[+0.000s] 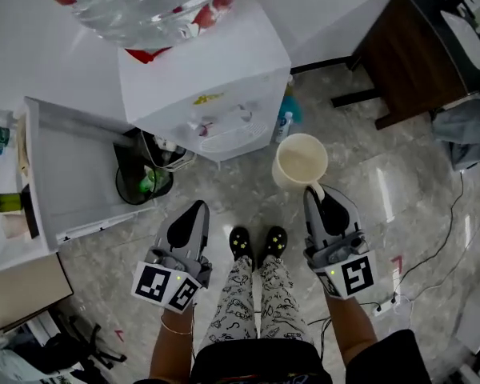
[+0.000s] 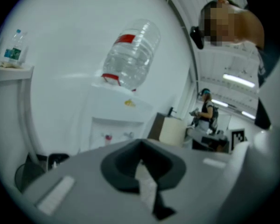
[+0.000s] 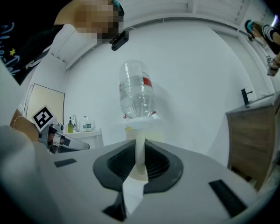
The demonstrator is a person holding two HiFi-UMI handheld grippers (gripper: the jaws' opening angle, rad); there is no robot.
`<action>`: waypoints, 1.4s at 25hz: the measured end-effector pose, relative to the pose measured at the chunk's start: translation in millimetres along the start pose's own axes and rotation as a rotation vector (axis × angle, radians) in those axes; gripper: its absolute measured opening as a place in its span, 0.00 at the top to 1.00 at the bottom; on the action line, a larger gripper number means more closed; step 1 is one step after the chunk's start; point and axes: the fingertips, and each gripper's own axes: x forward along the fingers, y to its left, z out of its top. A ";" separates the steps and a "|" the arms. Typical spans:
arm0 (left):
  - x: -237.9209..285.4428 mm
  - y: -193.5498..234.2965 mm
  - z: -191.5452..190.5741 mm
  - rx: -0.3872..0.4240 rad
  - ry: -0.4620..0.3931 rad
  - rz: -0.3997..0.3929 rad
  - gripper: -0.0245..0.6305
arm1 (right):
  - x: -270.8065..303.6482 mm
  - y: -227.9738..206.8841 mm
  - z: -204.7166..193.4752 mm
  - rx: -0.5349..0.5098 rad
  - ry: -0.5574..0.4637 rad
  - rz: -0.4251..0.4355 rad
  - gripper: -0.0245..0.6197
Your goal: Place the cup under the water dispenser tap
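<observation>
The white water dispenser (image 1: pixel 216 78) stands ahead with an upturned clear bottle (image 1: pixel 148 2) on top. Its taps (image 1: pixel 218 123) sit over a recessed bay on its front. A cream cup (image 1: pixel 302 160) hangs upright above the floor, to the right of the dispenser and in front of it. My right gripper (image 1: pixel 314 190) is shut on the near side of its rim. In the right gripper view the cup's wall (image 3: pixel 140 153) shows as a pale strip between the jaws. My left gripper (image 1: pixel 200 208) is shut and holds nothing, low in front of the dispenser (image 2: pixel 116 120). The cup (image 2: pixel 172 130) shows to its right.
A black bin (image 1: pixel 144 178) stands left of the dispenser, beside a white shelf unit (image 1: pixel 72 174). A small bottle (image 1: pixel 283 125) stands by the dispenser's right side. A brown cabinet (image 1: pixel 408 46) is at the far right, cables (image 1: pixel 432 254) cross the floor, and another person (image 2: pixel 206 111) stands far off.
</observation>
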 end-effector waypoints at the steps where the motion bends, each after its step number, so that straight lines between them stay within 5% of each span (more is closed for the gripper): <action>1: 6.7 13.0 -6.0 0.005 -0.002 0.023 0.97 | 11.5 0.6 -16.7 -0.001 0.010 0.006 0.89; 8: 27.4 71.1 -56.4 -0.094 -0.002 0.092 0.97 | 72.1 3.1 -127.5 0.031 0.108 -0.010 0.89; 17: 33.3 83.6 -97.9 -0.156 0.058 0.058 0.97 | 133.2 -12.7 -221.3 -0.038 0.266 -0.031 0.89; 35: 37.7 100.1 -116.5 -0.199 0.137 0.061 0.97 | 148.4 -23.5 -273.8 0.000 0.198 -0.033 0.89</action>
